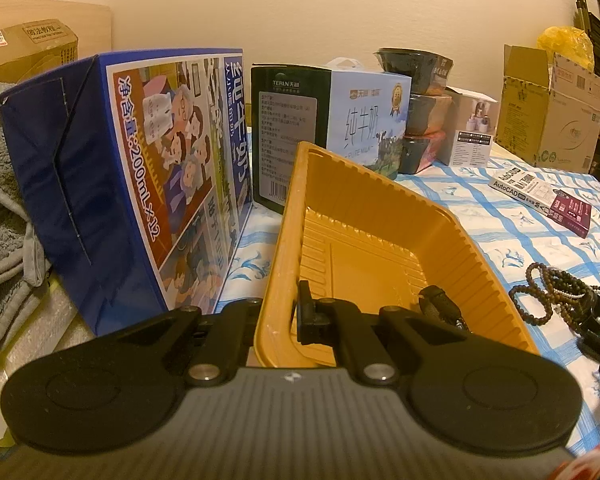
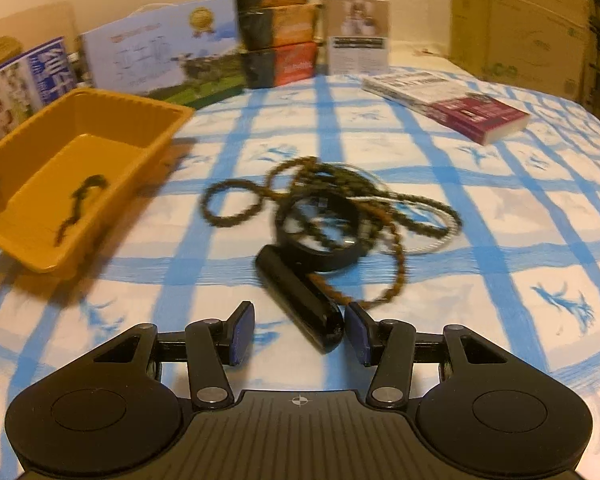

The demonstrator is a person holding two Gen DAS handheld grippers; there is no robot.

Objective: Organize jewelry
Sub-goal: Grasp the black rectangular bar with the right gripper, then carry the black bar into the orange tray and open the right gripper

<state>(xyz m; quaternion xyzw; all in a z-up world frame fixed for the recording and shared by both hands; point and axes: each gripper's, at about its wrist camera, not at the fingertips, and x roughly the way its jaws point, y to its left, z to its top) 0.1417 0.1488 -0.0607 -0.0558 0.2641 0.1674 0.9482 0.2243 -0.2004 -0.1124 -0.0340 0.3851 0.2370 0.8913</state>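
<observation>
A yellow plastic tray (image 1: 380, 256) stands on the blue-checked cloth, and my left gripper (image 1: 276, 314) is shut on its near wall, one finger outside and one inside. A dark bead bracelet (image 2: 80, 204) lies on the tray floor, also seen as a dark bead bracelet (image 1: 440, 300) in the left wrist view. To the right of the tray (image 2: 140, 184) lies a tangled heap of brown bead necklaces (image 2: 328, 196) around a black watch (image 2: 304, 296). My right gripper (image 2: 300, 332) hangs open just above the cloth, with the watch strap's near end between its blue pads (image 2: 244, 330), close to the right one.
Two milk cartons (image 1: 140, 168) (image 1: 356, 120) stand behind the tray. Stacked food containers (image 2: 280, 28) and a small white box (image 2: 356, 36) line the back. A book (image 2: 452, 104) lies at the right; cardboard boxes (image 1: 552, 112) stand beyond it. A grey towel (image 1: 4, 208) is at far left.
</observation>
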